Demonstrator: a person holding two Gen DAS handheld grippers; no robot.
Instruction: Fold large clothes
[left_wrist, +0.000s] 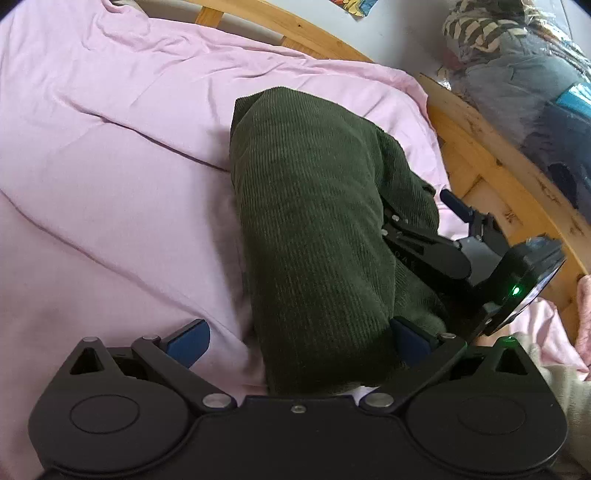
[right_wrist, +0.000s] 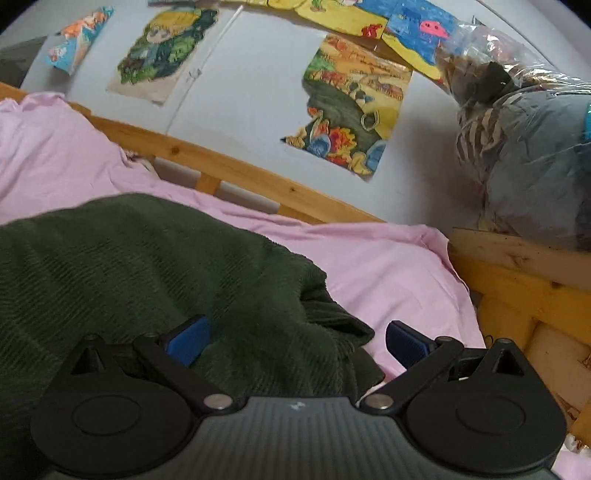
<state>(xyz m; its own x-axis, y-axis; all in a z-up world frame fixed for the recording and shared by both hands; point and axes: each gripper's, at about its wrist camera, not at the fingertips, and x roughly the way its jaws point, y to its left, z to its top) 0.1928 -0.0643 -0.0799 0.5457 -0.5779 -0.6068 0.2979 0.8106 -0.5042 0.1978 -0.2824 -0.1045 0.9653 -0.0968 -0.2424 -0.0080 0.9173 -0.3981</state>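
A dark green corduroy garment lies in a long folded strip on a pink bed sheet. My left gripper is open, its blue pads wide apart, with the near end of the garment lying between them. My right gripper is also open, straddling the garment's rumpled right edge. In the left wrist view the right gripper lies against the garment's right side, one pad free, the other hidden by cloth.
A wooden bed rail runs along the far and right sides. A clear plastic bag of clothes sits on the right corner. Children's drawings hang on the white wall behind.
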